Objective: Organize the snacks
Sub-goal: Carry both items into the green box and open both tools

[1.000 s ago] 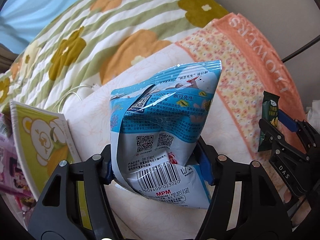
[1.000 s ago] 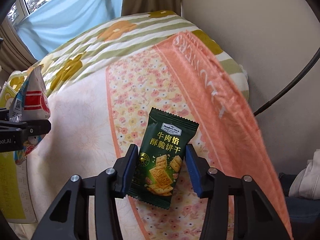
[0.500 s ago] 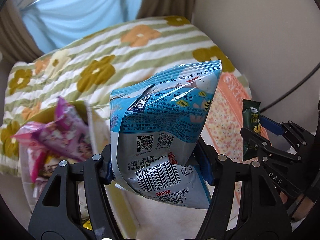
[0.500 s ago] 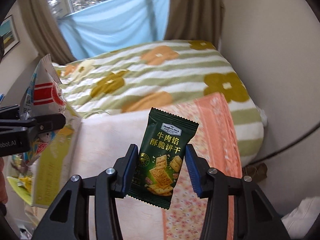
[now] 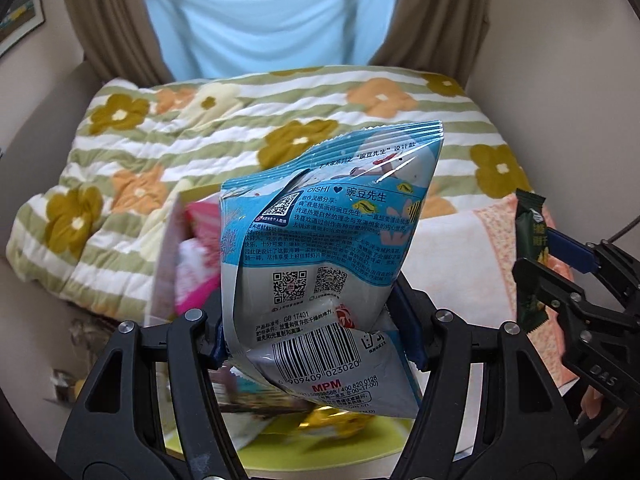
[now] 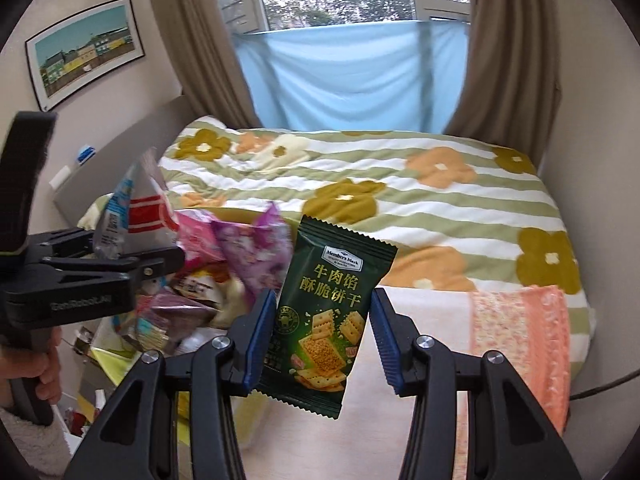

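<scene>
a blue snack bag point(image 5: 320, 248) is clamped upright between the blue pads of the left claw point(image 5: 316, 340), held above the near edge of a bed with a flower-striped quilt point(image 5: 224, 136). a dark green cracker packet point(image 6: 324, 312) is pinched in the right claw point(image 6: 320, 336), also over the bed. a yellow box point(image 6: 120, 364) heaped with pink and purple snack packets point(image 6: 244, 256) is seen at lower left, blurred.
</scene>
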The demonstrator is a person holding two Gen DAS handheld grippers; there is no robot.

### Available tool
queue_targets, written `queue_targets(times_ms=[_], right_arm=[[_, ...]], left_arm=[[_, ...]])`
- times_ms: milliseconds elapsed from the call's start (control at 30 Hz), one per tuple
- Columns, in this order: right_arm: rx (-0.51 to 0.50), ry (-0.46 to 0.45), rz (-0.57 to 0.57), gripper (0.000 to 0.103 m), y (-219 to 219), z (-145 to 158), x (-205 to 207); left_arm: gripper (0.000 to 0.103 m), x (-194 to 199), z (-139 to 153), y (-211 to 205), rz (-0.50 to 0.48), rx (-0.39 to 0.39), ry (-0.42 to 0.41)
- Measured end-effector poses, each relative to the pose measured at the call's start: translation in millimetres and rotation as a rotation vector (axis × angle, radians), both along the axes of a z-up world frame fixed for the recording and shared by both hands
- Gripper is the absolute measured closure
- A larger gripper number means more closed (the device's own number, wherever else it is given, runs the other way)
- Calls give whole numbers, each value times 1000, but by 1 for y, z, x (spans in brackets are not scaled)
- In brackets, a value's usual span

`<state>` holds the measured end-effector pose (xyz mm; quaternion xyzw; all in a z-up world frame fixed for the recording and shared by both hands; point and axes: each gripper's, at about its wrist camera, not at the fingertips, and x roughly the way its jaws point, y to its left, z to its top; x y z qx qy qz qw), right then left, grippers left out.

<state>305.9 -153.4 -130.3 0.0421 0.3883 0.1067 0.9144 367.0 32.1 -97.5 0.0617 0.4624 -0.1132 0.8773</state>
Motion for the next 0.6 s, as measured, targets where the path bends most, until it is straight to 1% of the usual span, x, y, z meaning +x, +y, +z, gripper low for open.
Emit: queue_targets(times_ms=[33, 100, 167, 267, 300, 333, 367, 400, 433, 500, 600], right_arm=[[13, 1, 11, 59, 14, 0, 2], [14, 5, 23, 59, 33, -3, 7], [17, 16, 27, 59, 52, -6, 13], [6, 40, 25, 59, 74, -14, 19], [-1, 48, 19, 59, 79, -16, 20], [-6, 59, 7, 59, 84, -20, 21], [-9, 66, -5, 59, 86, -23, 21], [-11, 72, -21, 59, 88, -24, 21], [-11, 77, -38, 59, 90, -27, 21], [-8, 85, -78, 59, 94, -29, 17], [-13, 92, -135, 59, 102, -32, 9]], left_arm=[[41, 5, -4, 14, 2, 8, 7], [41, 16, -14, 27, -12, 17, 31], [41, 27, -25, 40, -39, 4, 56], [40, 41, -40, 42, -96, -2, 94], [37, 41, -41, 43, -107, -2, 95], [27, 42, -43, 46, -117, -1, 91], [21, 43, -44, 50, -124, 1, 85], [9, 44, -42, 54, -129, -5, 79], [3, 42, -41, 59, -141, -25, 63], [1, 36, -35, 67, -169, -55, 42], [1, 26, -27, 77, -210, -62, 14]])
